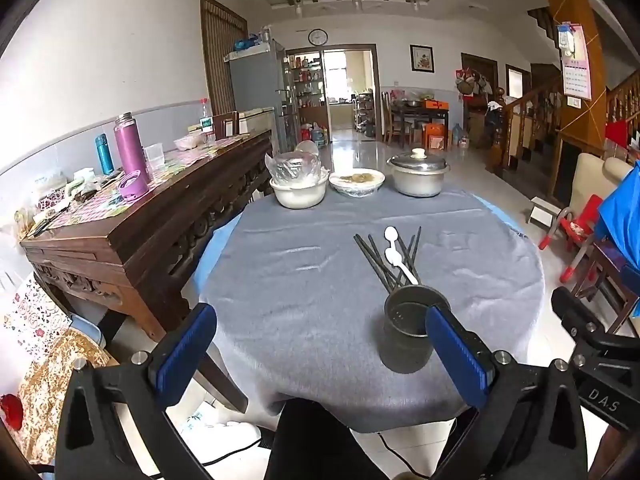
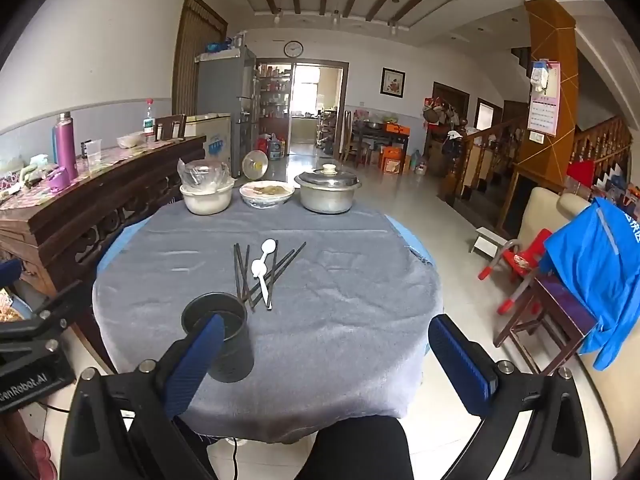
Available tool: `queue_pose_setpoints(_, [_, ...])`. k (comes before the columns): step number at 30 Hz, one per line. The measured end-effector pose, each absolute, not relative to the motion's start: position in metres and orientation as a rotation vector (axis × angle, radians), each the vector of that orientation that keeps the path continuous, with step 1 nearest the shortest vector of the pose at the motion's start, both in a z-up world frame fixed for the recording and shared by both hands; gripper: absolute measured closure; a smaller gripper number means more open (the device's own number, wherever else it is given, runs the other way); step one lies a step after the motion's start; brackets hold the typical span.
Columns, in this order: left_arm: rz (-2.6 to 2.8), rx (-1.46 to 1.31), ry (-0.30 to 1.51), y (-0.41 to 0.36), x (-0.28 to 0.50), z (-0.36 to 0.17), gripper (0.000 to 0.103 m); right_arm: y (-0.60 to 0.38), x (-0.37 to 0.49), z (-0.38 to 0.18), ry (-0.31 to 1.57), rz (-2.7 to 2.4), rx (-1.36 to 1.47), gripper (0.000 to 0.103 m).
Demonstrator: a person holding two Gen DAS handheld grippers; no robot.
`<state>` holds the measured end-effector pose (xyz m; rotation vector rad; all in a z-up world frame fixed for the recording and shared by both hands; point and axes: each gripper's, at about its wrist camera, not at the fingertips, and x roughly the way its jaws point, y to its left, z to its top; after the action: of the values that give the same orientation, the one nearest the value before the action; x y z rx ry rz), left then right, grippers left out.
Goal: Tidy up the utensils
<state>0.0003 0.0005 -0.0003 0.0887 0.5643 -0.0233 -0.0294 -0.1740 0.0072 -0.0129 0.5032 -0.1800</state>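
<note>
Both grippers are hovering at the near edge of the cloth-covered counter [image 2: 360, 300], fingers spread wide and holding nothing. The left gripper [image 1: 320, 344] is sitting with the dark cup [image 1: 408, 332] just ahead of its right finger; the right gripper [image 2: 326, 354] is seeing that same cup [image 2: 220, 340] just beyond its left finger. Past the cup, further out from both sets of fingers, black chopsticks [image 2: 256, 276] are lying fanned and crossing, with two white spoons [image 2: 262, 266] lying among them (whether above or below the sticks is unclear). The chopsticks are looking light, stiff, thin and likely slippery, so pinching near mid-length seems wisest. The spoons, apparently plastic, should weigh little; their handles are offering the best hold. The cup, standing upright and apparently empty, may tip if nudged.
</note>
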Motion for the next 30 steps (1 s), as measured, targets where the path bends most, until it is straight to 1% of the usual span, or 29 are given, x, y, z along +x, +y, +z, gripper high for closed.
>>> queue_pose_setpoints(8, [-0.018,0.067,0.619,0.005,0.003,0.000,0.000,-0.178,-0.035,0.010,0.479,-0.192,0.004,0.000])
queue_pose_setpoints(11, [-0.017,0.066,0.627,0.000,0.006,-0.008,0.000,-0.178,-0.035,0.009,0.478,-0.192,0.004,0.000])
queue_pose_setpoints(30, [-0.032,0.038,0.651,0.002,0.006,-0.011,0.000,-0.179,-0.034,0.007,0.481,-0.190,0.007,0.000])
